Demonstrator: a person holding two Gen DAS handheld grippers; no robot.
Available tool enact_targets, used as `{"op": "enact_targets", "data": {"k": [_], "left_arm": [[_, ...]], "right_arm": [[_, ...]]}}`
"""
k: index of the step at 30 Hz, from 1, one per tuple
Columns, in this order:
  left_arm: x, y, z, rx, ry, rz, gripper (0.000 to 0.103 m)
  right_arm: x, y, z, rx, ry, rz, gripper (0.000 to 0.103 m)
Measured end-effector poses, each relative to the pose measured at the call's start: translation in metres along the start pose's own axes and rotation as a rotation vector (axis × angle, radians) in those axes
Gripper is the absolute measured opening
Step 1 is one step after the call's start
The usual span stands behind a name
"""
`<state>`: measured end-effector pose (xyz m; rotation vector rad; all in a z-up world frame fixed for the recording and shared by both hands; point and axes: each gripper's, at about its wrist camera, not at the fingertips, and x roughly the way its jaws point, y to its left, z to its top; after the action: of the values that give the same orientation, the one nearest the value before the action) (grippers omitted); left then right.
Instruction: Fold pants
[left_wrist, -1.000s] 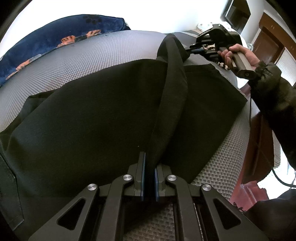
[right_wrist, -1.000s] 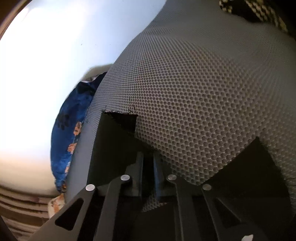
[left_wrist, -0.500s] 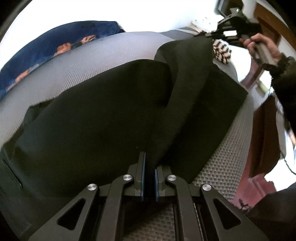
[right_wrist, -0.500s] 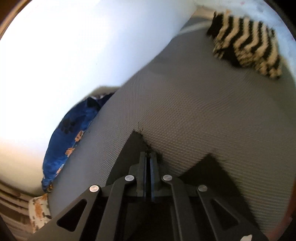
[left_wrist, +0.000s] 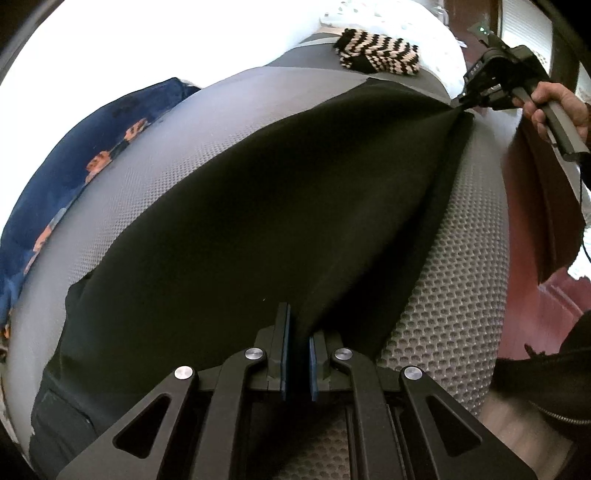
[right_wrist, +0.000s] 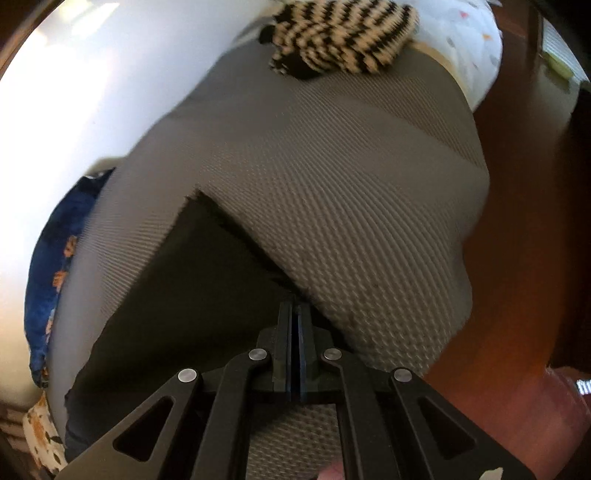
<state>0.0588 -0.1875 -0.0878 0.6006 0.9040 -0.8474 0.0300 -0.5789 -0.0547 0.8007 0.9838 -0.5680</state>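
Left wrist view: the black pants (left_wrist: 229, 229) fill the centre of the frame, spread over a grey mesh mattress (left_wrist: 454, 288) whose honeycomb weave shows at lower right and along the upper left. The left claw (left_wrist: 295, 328), at bottom centre, is pressed together on a raised fold of the pants; the cloth rises from between its blue pads in a taut ridge that runs to the upper right. There the right claw (left_wrist: 463, 103) pinches the far end of that same ridge, held by a hand (left_wrist: 554, 107) at the right edge of the frame. Below the ridge a second layer of the pants lies flat on the mattress, its edge just beside the ridge. A black-and-cream striped knit (left_wrist: 376, 55) sits on the mattress at top centre, apart from the pants. A blue cushion (left_wrist: 74, 166) with orange marks lies along the left edge. Right wrist view: the right claw (right_wrist: 294, 314), at bottom centre, has its fingers shut on the hem of the pants (right_wrist: 177, 288), which spread as a dark wedge toward the lower left. The mattress (right_wrist: 351, 206) fills the middle of the frame, the striped knit (right_wrist: 340, 33) lies at top centre, and the blue cushion (right_wrist: 51, 269) sits at the left edge. Reddish-brown wood (right_wrist: 517, 258) occupies the right side; this view is blurred.
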Motion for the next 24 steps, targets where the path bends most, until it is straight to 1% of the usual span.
{"op": "enact_targets", "data": {"k": [3,7,11,13,15,17,19,20,21,22,23,24], "left_arm": [[-0.004,0.001,0.000,0.014,-0.008,-0.015,0.009],[-0.010,0.002,-0.005,0.041,-0.017,-0.064,0.008],[-0.014,0.004,-0.012,0.079,-0.011,-0.105,0.008],[-0.013,0.003,-0.016,0.098,-0.003,-0.095,0.008],[-0.012,0.005,-0.020,0.079,-0.002,-0.099,0.008],[-0.012,0.010,-0.021,0.033,-0.007,-0.121,0.009],[-0.013,0.014,-0.019,0.000,-0.011,-0.133,0.009],[-0.014,0.015,-0.019,-0.004,-0.013,-0.133,0.009],[-0.015,0.015,-0.019,0.000,-0.016,-0.129,0.009],[-0.016,0.014,-0.019,0.008,-0.018,-0.119,0.009],[-0.015,0.013,-0.020,0.011,-0.013,-0.118,0.009],[-0.015,0.013,-0.021,0.009,-0.012,-0.115,0.009]], "right_arm": [[-0.014,-0.001,-0.001,-0.022,-0.026,-0.001,0.002],[-0.023,0.003,-0.003,-0.060,-0.043,-0.023,0.002],[-0.015,-0.003,-0.004,-0.042,-0.025,-0.024,0.002],[-0.008,-0.005,-0.007,-0.048,-0.023,-0.056,0.002],[-0.004,-0.005,-0.009,-0.043,-0.019,-0.065,0.001],[-0.003,-0.004,-0.009,-0.044,-0.025,-0.079,0.001],[-0.002,-0.003,-0.006,-0.058,-0.010,-0.087,0.002],[-0.003,-0.003,-0.006,-0.054,-0.002,-0.083,0.006],[-0.004,-0.004,-0.004,-0.043,0.006,-0.093,0.020],[-0.007,-0.005,-0.003,-0.032,0.006,-0.107,0.031],[-0.012,-0.007,-0.004,-0.015,-0.016,-0.107,0.048],[-0.016,-0.007,-0.005,-0.017,-0.034,-0.094,0.049]]}}
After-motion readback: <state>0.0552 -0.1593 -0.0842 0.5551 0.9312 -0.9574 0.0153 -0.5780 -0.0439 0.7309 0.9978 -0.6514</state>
